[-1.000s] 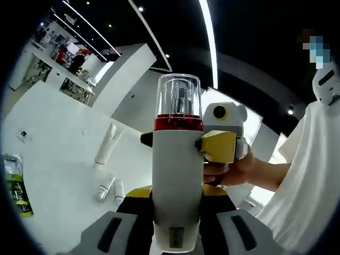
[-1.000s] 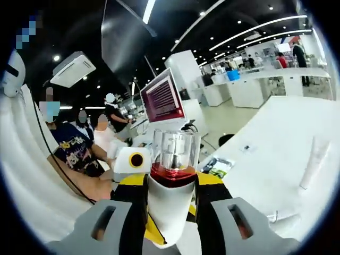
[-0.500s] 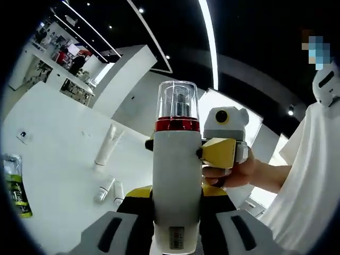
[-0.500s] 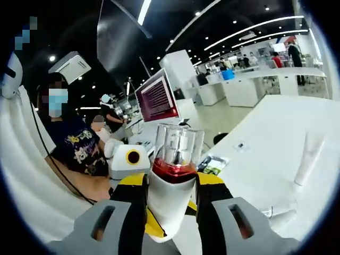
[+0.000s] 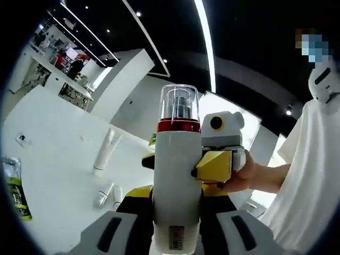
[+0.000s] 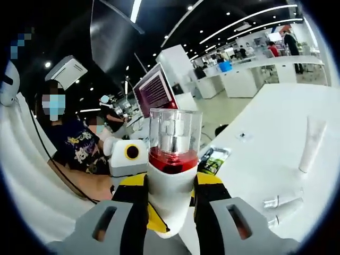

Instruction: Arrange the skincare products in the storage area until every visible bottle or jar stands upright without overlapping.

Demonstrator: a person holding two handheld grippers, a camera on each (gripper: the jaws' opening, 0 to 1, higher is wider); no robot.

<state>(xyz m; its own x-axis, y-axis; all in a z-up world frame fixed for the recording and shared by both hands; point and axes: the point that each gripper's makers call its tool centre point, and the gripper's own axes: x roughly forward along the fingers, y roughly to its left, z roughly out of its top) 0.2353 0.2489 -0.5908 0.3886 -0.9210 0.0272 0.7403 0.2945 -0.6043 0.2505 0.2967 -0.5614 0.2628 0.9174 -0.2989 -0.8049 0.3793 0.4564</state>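
Observation:
A white pump bottle (image 5: pixel 177 175) with a red band and a clear cap stands upright between the jaws of my left gripper (image 5: pixel 175 215), which is shut on its lower body. My right gripper (image 5: pixel 213 166) comes in from the right, its yellow jaw pressed to the bottle's middle, a hand behind it. In the right gripper view the same bottle (image 6: pixel 172 175) rises between the jaws of my right gripper (image 6: pixel 170 204), shut on it, with the left gripper (image 6: pixel 129 157) just behind at left. The bottle is held in the air above the white table (image 5: pixel 48 143).
A white tube (image 5: pixel 105 151) stands on the table, with two small bottles (image 5: pixel 104 195) lying near it; they also appear as the tube (image 6: pixel 311 142) and lying bottles (image 6: pixel 281 202). A green packet (image 5: pixel 16 190) lies nearby. People and a red screen (image 6: pixel 154 91) are behind.
The right gripper has slid a little lower and closer against the bottle. In the right gripper view the bottle now stands straighter. Both cameras shifted slightly.

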